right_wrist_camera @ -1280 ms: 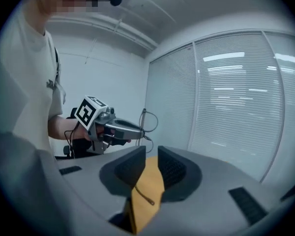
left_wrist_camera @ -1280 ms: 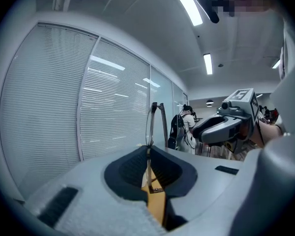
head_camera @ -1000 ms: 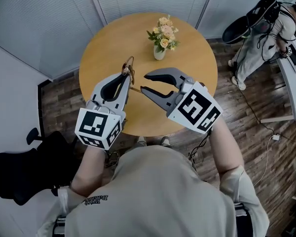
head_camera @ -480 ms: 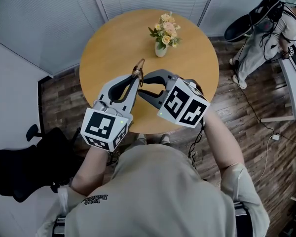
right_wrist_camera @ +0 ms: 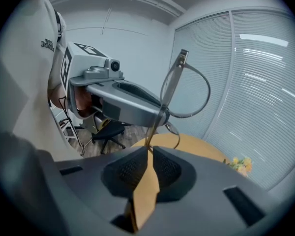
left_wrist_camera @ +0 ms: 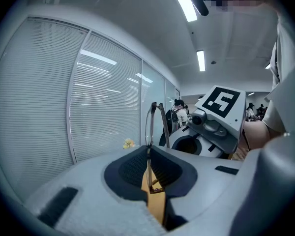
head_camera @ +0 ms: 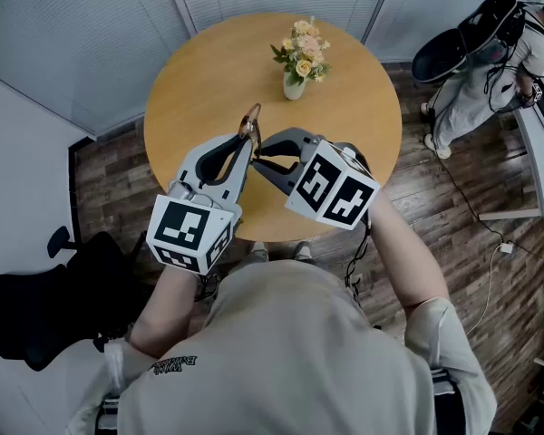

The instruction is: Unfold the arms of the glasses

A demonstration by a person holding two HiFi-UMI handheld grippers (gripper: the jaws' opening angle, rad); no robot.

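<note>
Thin-rimmed glasses [head_camera: 250,121] hang in the air above the round wooden table [head_camera: 208,71]. My left gripper [head_camera: 247,140] is shut on their frame; in the left gripper view the lens rim [left_wrist_camera: 152,124] stands upright out of the closed left gripper [left_wrist_camera: 148,150]. My right gripper [head_camera: 259,152] meets them from the right. In the right gripper view one thin arm of the glasses [right_wrist_camera: 168,90] runs down into the right gripper [right_wrist_camera: 148,149], whose jaws are closed on its end. The two grippers nearly touch at their tips.
A small vase of flowers [head_camera: 296,62] stands at the far side of the table. A black chair [head_camera: 36,315] is on the floor at the left. Another person [head_camera: 490,71] stands beside a desk at the far right.
My right gripper has moved left to the glasses and closed from open onto their arm. The left gripper has carried the glasses slightly right and up.
</note>
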